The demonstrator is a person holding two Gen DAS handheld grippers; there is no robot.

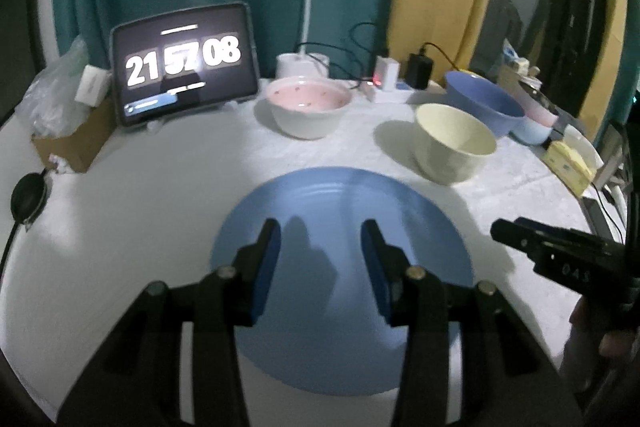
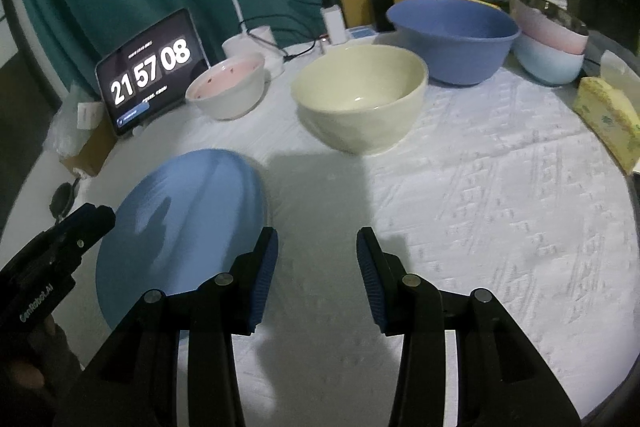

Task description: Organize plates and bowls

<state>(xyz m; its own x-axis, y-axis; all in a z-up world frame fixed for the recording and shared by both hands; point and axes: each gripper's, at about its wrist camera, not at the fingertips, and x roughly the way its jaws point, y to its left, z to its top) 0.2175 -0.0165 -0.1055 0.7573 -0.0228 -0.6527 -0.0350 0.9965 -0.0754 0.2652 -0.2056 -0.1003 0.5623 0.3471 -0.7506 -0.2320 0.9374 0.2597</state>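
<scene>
A blue plate (image 1: 340, 211) (image 2: 188, 203) lies flat on the white tablecloth. My left gripper (image 1: 320, 231) hovers above it, open, with nothing between its blue pads. My right gripper (image 2: 316, 239) is open over bare cloth, just right of the plate. Behind the plate stand a cream bowl (image 1: 454, 143) (image 2: 360, 99), a white bowl with a pink inside (image 1: 308, 107) (image 2: 228, 87) and a large blue bowl (image 1: 484, 99) (image 2: 452, 35). Two stacked bowls, pink in pale blue (image 2: 548, 47), sit at the far right. The right gripper's body (image 1: 560, 251) shows in the left wrist view.
A tablet showing a clock (image 1: 184, 63) (image 2: 148, 71) and a white desk lamp (image 1: 308, 63) stand at the back, with chargers and cables (image 1: 400, 75). A cardboard box with plastic bags (image 1: 68, 131) is at the left, a yellow tissue pack (image 2: 608, 119) at the right edge.
</scene>
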